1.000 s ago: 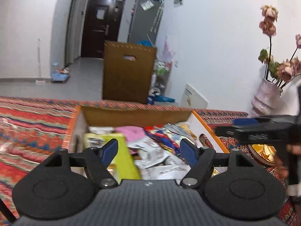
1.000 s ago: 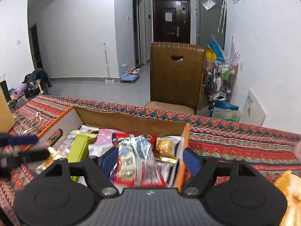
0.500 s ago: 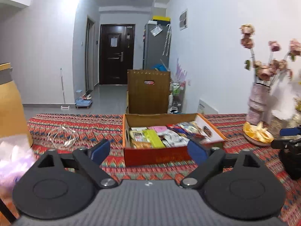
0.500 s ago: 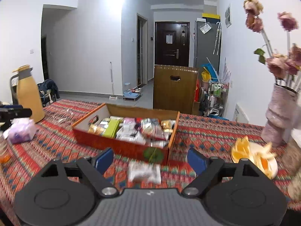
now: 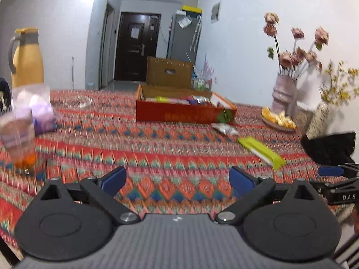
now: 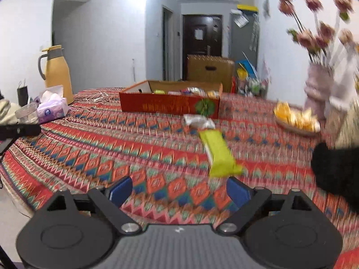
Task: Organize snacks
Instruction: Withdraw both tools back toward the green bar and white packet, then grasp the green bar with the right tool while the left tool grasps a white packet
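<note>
On the patterned tablecloth (image 6: 94, 157), two loose snacks lie in front of the red snack box (image 6: 169, 106): one lime-green packet (image 6: 218, 153) and one small silvery packet (image 6: 198, 121). Silvery packet sits just beside the box's front wall; green one lies nearer the grippers, its far end touching or nearly touching the silvery one, cannot tell which through the blur

Left gripper (image 5: 177, 180): jaws spread wide, nothing between them, hovering above the cloth. Right gripper (image 6: 179, 189): likewise released and empty, its right finger (image 6: 237, 192) just short of the green packet's near end

Handling, judged only: green packet looks long, flat, light, film-wrapped, so probably slippery and a bit crushable. Best taken across its narrow width near the middle, gentle squeeze. Silvery packet looks soft and crinkly; pinch at a sealed edge

Count: box 1, already holding an assortment too blurred to number; loose packets 2; grippers 2. Also on the table: yellow thermos (image 6: 57, 71) 1, tissue pack (image 6: 52, 109) 1, fruit plate (image 6: 296, 120) 1, flower vase (image 6: 318, 92) 1
</note>
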Motion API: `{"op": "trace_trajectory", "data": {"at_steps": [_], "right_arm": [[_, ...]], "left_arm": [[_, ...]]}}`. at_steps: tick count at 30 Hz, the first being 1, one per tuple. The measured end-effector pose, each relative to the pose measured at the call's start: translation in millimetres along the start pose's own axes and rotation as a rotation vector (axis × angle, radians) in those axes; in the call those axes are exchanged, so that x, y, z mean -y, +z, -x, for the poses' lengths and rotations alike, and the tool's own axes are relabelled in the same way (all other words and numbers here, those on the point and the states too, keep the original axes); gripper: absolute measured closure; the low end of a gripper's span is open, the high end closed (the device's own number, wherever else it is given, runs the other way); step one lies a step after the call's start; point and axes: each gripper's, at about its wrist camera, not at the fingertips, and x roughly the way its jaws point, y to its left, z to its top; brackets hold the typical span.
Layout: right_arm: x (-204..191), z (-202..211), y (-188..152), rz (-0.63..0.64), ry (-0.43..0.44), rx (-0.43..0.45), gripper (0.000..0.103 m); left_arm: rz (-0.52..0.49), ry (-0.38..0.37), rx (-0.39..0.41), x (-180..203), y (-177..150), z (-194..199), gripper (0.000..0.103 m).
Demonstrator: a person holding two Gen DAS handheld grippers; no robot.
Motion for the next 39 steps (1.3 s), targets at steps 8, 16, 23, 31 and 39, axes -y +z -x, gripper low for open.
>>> {"op": "trace_trajectory", "data": {"at_steps": [8,16,23,31,39], "right_arm": [[5,3,-27,-0.028,-0.043,-0.039,0.012],[18,-26,-20,-0.047,-0.043,-0.070,0.012],[28,-67,0,-0.020,-0.066,-0.069,0.014],[55,-129,44,0.061,-0.089,-0.079,0.015],[93,-206,84,0.054,0.005,-0.155,0.065]], "left_arm": [[0.004,0.016,-0.085,-1,-27,-12,0.003],[0.001,0.025,-0.133,1,-21,-40,0.003],[-0.022,0.017,-0.165,8,-8,-79,0.003],[-0.102,-0.023,-0.179,25,27,-142,0.003],[-0.267,-0.176,-0.181,67,71,-228,0.003]]}}
